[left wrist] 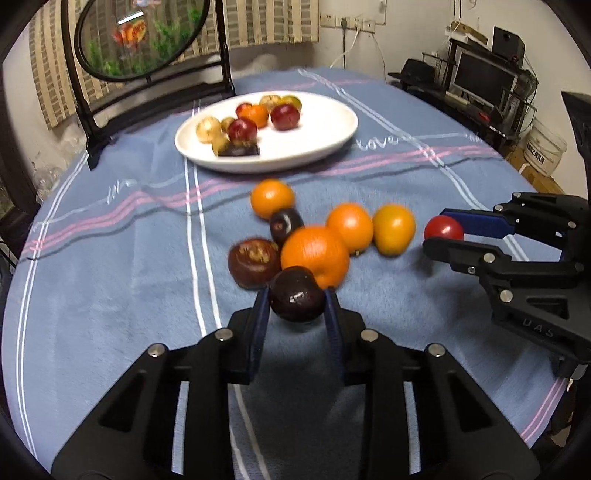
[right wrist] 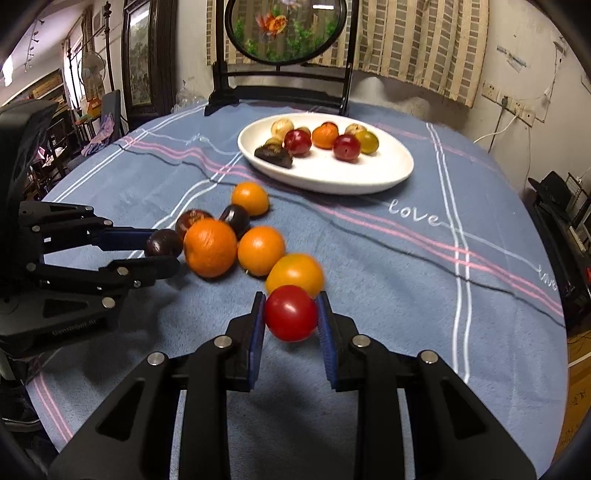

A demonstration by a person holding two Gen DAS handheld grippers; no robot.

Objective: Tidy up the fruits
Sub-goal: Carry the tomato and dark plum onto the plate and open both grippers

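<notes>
A dark plum [left wrist: 297,295] sits between the blue pads of my left gripper [left wrist: 296,300], which is shut on it just above the cloth. From the right wrist view the same plum [right wrist: 164,242] shows in that gripper [right wrist: 164,249] at the left. My right gripper [right wrist: 291,304] is shut on a red tomato [right wrist: 291,314]; the left wrist view shows this tomato [left wrist: 444,227] in it at the right [left wrist: 436,229]. Loose on the cloth lie a big orange [left wrist: 315,256], smaller oranges [left wrist: 349,225], a yellow-orange fruit [left wrist: 393,229], another dark plum [left wrist: 286,224] and a brown fruit [left wrist: 253,262].
A white oval plate [left wrist: 325,142] at the back holds several small fruits and a dark piece. Behind it stands a black-framed round fish picture [right wrist: 286,29]. The table wears a blue striped cloth [right wrist: 406,280]; its round edge drops off to shelves and clutter on both sides.
</notes>
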